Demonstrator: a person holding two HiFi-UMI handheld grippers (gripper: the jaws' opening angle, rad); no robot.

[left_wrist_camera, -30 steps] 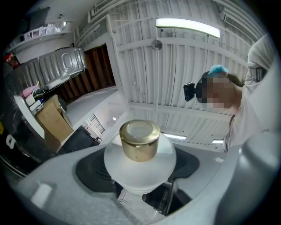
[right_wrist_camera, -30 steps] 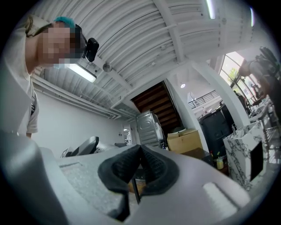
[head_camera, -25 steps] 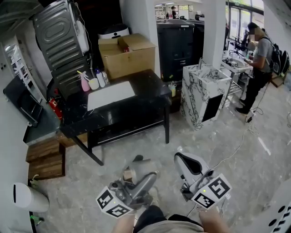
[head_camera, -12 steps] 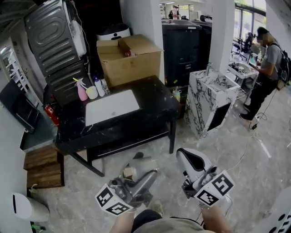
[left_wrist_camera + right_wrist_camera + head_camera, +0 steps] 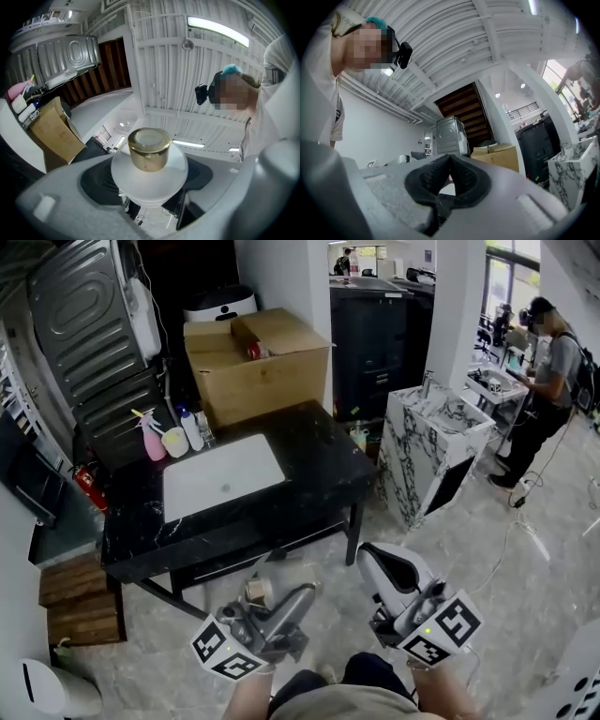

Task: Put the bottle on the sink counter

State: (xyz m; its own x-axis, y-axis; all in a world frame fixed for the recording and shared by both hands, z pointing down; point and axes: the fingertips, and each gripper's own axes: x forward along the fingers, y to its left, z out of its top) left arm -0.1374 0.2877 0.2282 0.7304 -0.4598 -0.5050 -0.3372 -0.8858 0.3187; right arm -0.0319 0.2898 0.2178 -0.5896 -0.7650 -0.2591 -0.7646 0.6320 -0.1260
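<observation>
— While the person is standing on the pale stone floor (image 5: 525,568), what is lying ahead?

— A black sink counter (image 5: 319,460) is sitting just ahead, with a white basin (image 5: 223,486) lying sunk in its top. A pink spray bottle (image 5: 151,437) and a few small containers are standing at its back left corner, and a cardboard box (image 5: 253,357) is rising behind them. A white marble pedestal (image 5: 436,451) is standing to the right.

— Where is the bottle?

— The left gripper (image 5: 274,604) is clamping the bottle (image 5: 149,168), a round white one wearing a gold cap, over the floor and short of the counter. The right gripper (image 5: 449,180) is carrying nothing, its jaws pressing together.
</observation>
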